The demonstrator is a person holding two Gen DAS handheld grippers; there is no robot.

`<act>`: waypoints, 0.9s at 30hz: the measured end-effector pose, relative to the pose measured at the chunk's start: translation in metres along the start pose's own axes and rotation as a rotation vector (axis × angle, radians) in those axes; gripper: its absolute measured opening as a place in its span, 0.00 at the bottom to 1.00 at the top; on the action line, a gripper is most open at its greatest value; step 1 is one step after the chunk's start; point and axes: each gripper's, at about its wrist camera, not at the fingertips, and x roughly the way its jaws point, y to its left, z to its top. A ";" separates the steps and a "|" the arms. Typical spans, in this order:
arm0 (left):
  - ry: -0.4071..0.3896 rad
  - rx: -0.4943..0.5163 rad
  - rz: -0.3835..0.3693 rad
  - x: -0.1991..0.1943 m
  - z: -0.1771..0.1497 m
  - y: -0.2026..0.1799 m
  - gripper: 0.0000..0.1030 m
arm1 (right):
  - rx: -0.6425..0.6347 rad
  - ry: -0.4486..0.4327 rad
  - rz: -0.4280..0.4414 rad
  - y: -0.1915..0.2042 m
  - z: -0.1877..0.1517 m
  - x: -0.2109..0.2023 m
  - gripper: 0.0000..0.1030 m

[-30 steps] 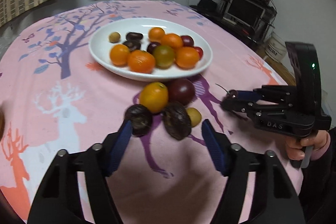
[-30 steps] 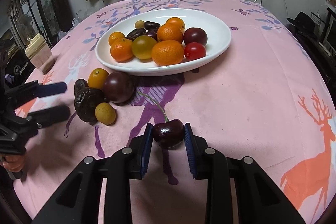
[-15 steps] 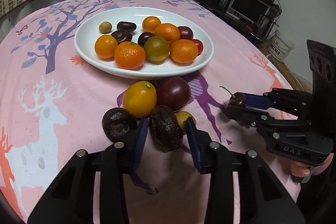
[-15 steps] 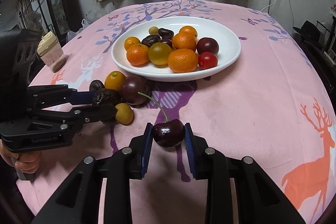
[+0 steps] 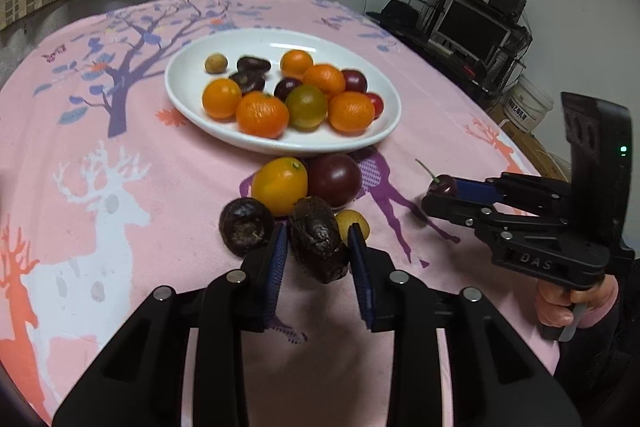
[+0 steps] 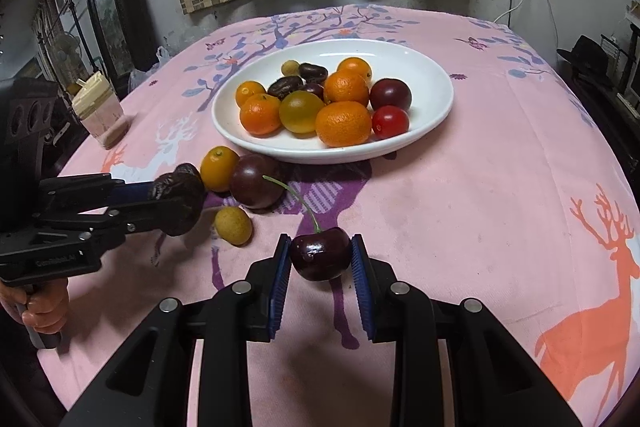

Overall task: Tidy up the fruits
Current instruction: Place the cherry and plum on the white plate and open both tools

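Note:
My left gripper [image 5: 318, 247] is shut on a dark wrinkled passion fruit [image 5: 318, 239] and holds it above the cloth; the fruit also shows in the right wrist view [image 6: 178, 199]. My right gripper [image 6: 320, 257] is shut on a dark cherry [image 6: 320, 253] with a green stem, lifted off the table. A white plate [image 6: 424, 75] holds oranges, tomatoes, plums and dates. In front of the plate lie an orange kumquat [image 5: 280, 185], a dark plum [image 5: 334, 179], a second wrinkled passion fruit [image 5: 246, 227] and a small yellow longan [image 6: 233, 225].
The round table has a pink cloth with deer and tree prints [image 6: 500, 163]. A lidded cup [image 6: 100, 115] stands at the table's left edge. A TV stand with a monitor [image 5: 472, 31] is beyond the far right edge.
My left gripper has closed on the wrinkled passion fruit and lifted it. My right gripper has risen with the cherry held in it.

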 end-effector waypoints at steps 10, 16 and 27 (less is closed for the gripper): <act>-0.118 0.039 0.014 -0.003 0.080 0.025 0.30 | 0.066 -0.128 0.013 -0.008 0.067 0.003 0.30; -0.116 -0.003 0.063 0.048 0.132 0.049 0.30 | 0.101 -0.159 -0.050 -0.025 0.106 0.038 0.30; -0.188 -0.101 0.156 0.025 0.139 0.064 0.90 | 0.073 -0.209 -0.041 -0.013 0.097 0.019 0.61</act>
